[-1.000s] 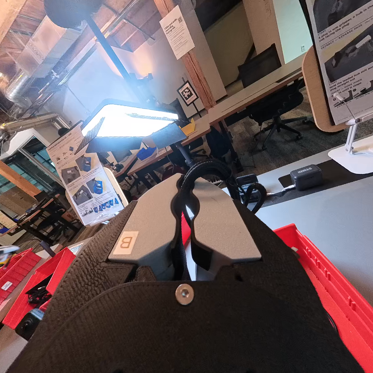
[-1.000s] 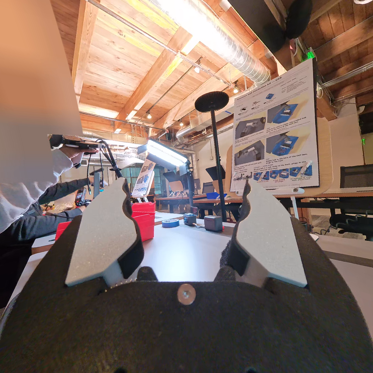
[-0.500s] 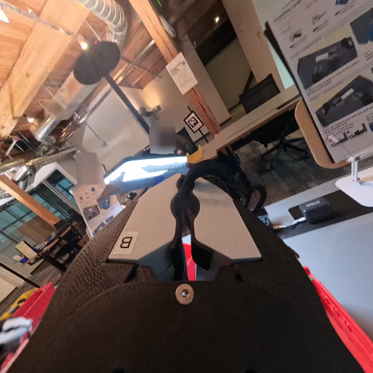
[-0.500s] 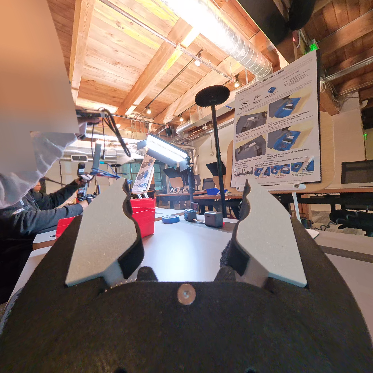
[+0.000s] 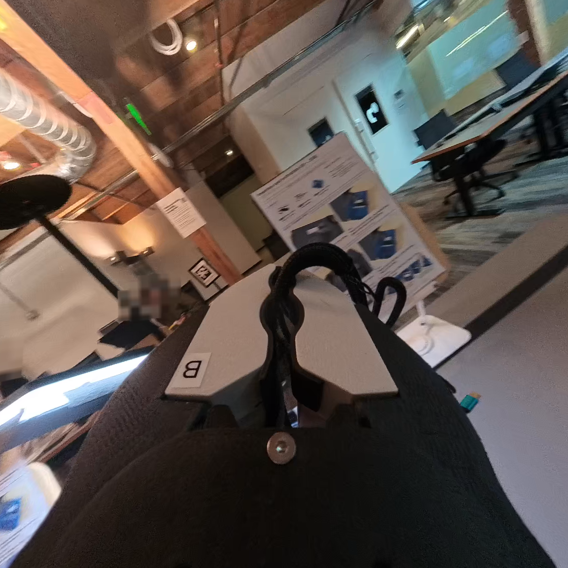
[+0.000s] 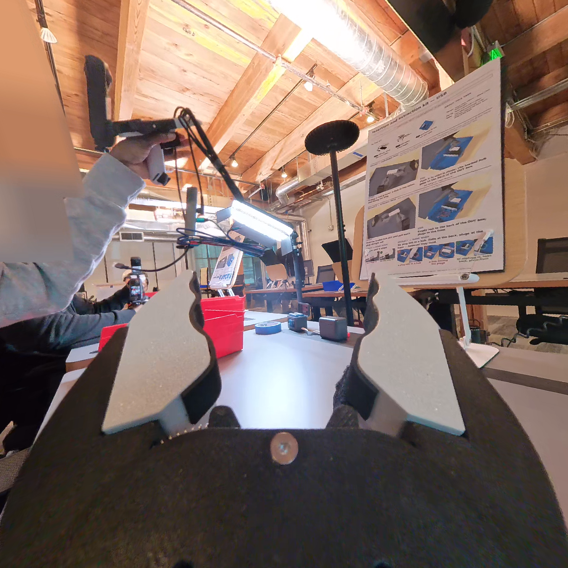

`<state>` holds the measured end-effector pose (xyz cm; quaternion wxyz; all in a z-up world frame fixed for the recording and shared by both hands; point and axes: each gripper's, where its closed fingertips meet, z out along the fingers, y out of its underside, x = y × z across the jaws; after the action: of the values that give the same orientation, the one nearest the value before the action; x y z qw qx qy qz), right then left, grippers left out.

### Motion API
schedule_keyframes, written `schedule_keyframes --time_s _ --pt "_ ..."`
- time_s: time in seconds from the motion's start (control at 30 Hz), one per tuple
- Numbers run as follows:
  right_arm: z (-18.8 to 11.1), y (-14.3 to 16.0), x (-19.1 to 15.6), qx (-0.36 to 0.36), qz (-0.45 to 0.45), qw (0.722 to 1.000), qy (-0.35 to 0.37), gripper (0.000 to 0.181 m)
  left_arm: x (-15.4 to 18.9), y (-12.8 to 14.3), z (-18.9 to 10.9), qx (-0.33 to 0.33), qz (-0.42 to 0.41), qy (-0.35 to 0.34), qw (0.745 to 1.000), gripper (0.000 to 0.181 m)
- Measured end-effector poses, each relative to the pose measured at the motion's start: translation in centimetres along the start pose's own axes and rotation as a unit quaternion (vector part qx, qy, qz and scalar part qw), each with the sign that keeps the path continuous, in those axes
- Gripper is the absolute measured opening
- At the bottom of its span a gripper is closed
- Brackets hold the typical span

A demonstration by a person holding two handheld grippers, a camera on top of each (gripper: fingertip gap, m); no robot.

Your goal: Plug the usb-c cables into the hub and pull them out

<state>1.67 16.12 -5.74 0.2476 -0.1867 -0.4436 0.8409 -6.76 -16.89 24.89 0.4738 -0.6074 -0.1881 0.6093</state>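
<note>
Left gripper [image 5: 281,295] fingers pinch black cable bundle [image 5: 316,255], looped above tips, prob. lifted for plugging. Right gripper [image 6: 282,295] fingers wide, empty, above table [image 6: 276,368]. Hub not visible.

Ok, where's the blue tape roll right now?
Right wrist view, centre: blue tape roll lies on the grey table, between the red bins and two small grey boxes.
</note>
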Motion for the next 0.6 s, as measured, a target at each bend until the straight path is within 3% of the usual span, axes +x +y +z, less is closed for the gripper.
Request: schedule_keyframes --time_s 0.27,0.6 --pt "0.2 1.2 -0.6 -0.033 -0.022 0.999 -0.013 0.101 11.0 -0.3 1.6 0.038 -0.014 0.106 0.993 0.002" --pt "0.2 1.5 -1.0 -0.043 -0.034 0.998 -0.02 0.099 21.3 1.9 0.9 0.042 -0.027 0.178 0.983 0.002"
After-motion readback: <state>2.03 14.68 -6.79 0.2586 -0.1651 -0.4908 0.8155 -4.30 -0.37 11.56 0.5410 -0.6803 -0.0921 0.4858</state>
